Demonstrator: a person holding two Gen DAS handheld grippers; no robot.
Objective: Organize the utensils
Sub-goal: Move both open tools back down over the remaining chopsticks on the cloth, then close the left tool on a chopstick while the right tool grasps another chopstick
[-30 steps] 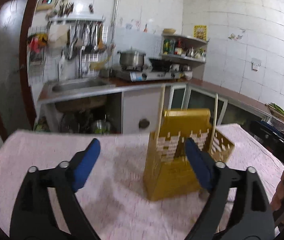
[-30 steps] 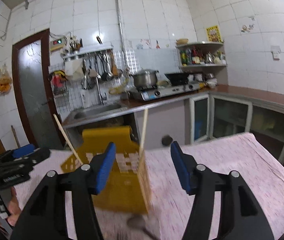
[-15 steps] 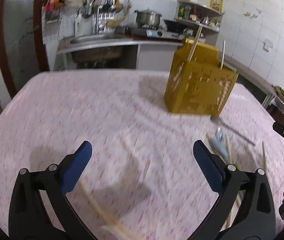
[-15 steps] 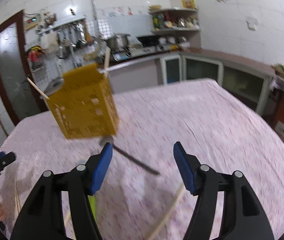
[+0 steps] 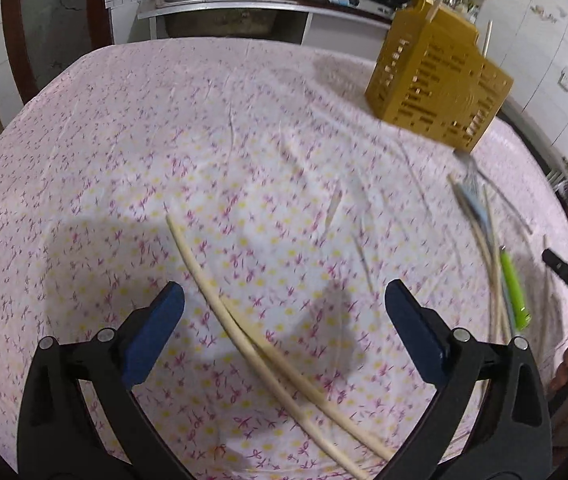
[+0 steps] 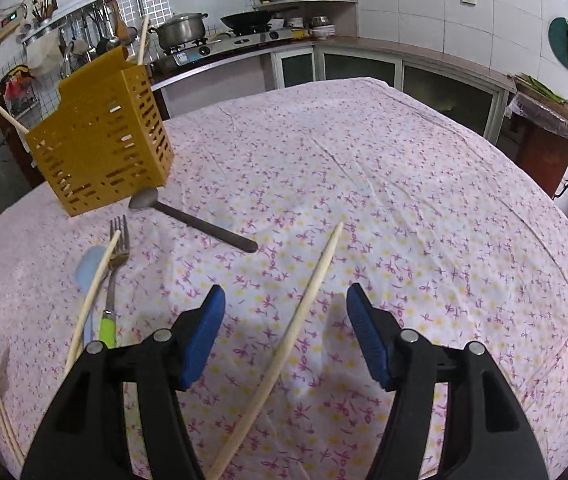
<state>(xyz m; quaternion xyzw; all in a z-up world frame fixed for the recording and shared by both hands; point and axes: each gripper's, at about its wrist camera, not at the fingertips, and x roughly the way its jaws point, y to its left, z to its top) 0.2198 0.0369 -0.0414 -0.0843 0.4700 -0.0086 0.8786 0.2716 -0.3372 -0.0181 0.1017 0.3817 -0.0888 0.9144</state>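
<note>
- left gripper [image 5: 284,312] hung over the table with its blue pads spread wide. they'd just been opening up and then eased in a touch, nothing pinched between them. two pale wooden chopsticks [image 5: 267,356] lay crossed on the cloth right in the gap.
- right gripper [image 6: 286,320] was about half spread and empty too, jaws just opened a bit. one long pale wooden chopstick [image 6: 304,300] ran between its pads, flat on the cloth, not touched as far as i could see.
- looked to me like the reach-for-the-next-piece step. both tools were lined up on chopsticks, so next would be dropping lower, closing on a stick and carrying it to the holder.
- the mustard yellow slotted plastic utensil holder [image 6: 103,148] stood at the far left of the table in the right view, with a couple of chopsticks already poking out.
- still loose near it: a dark grey spoon [image 6: 191,220], a metal fork with a lime green handle [image 6: 113,276], a pale blue spatula [image 6: 89,268], more chopsticks.
- surface was a table under a white cloth with small pink and yellow flowers [image 6: 404,200], a bit creased.
- room: white tiled kitchen, sink, a steel pot [image 6: 181,30] on a gas stove, shelves, a dark door.
</note>
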